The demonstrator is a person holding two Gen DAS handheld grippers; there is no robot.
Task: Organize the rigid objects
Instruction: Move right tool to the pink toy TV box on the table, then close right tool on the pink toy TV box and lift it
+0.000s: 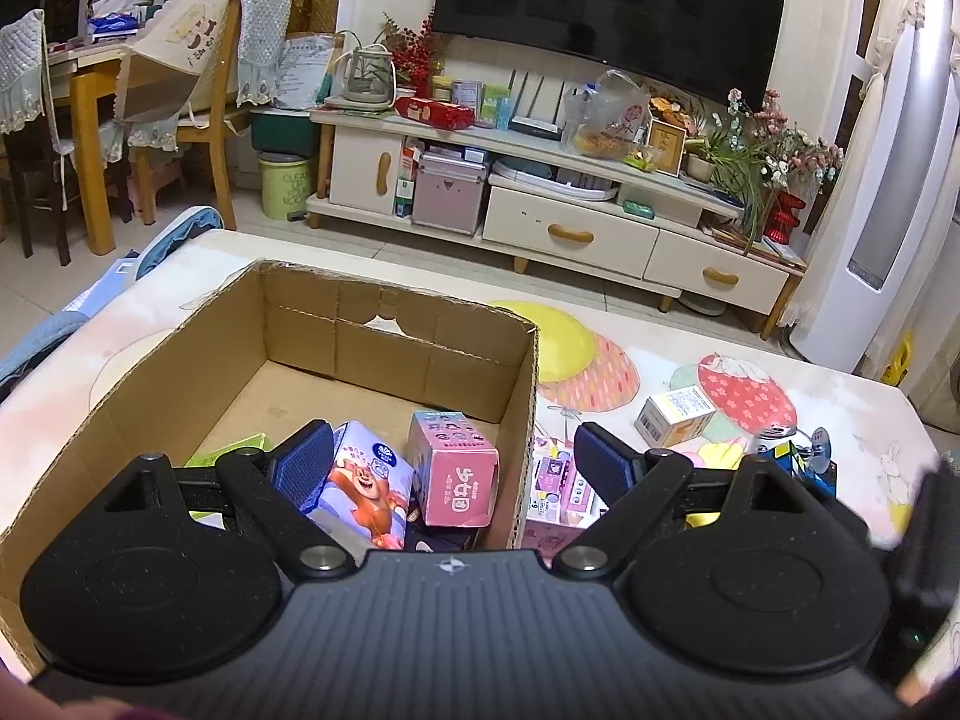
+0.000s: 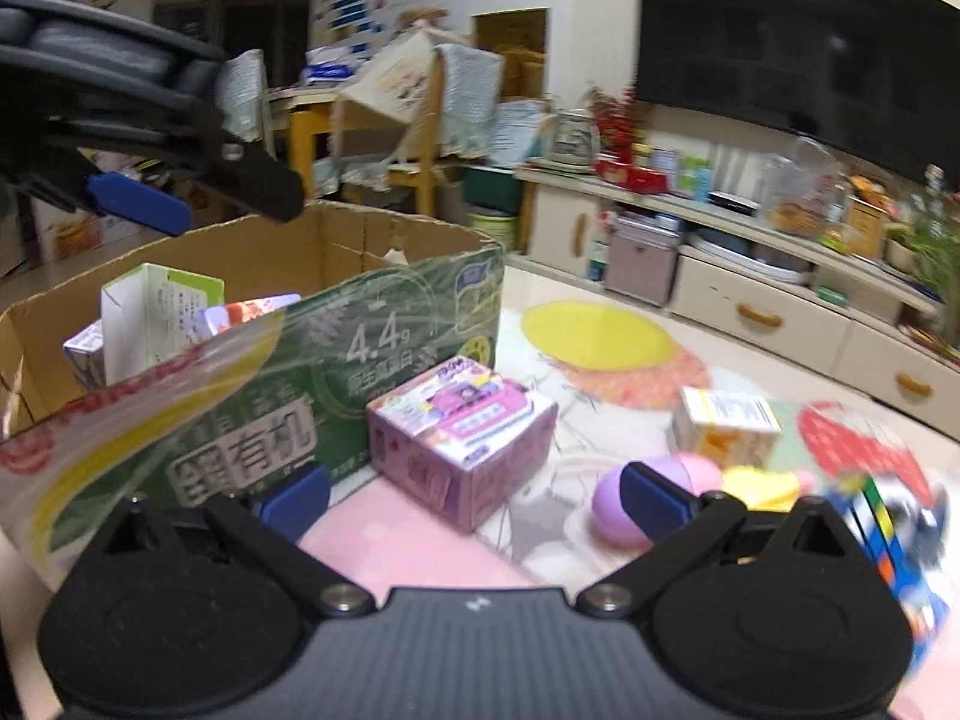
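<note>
A cardboard box (image 1: 384, 330) stands on the table and holds a pink carton (image 1: 456, 471), a cartoon bear carton (image 1: 366, 483) and other small boxes. My left gripper (image 1: 453, 462) is open and empty above the box's right wall. It also shows in the right wrist view (image 2: 180, 204), above the box (image 2: 390, 246). My right gripper (image 2: 474, 504) is open and empty, low over the table, facing a purple box (image 2: 462, 438). A purple-pink egg (image 2: 612, 498), a white-orange box (image 2: 726, 426) and a puzzle cube (image 2: 888, 534) lie right of it.
The purple box (image 1: 558, 486), the white-orange box (image 1: 672, 414) and the cube (image 1: 798, 462) also show in the left wrist view on the patterned table (image 1: 600, 372). A TV cabinet (image 1: 570, 228) and chairs (image 1: 180, 120) stand beyond the table.
</note>
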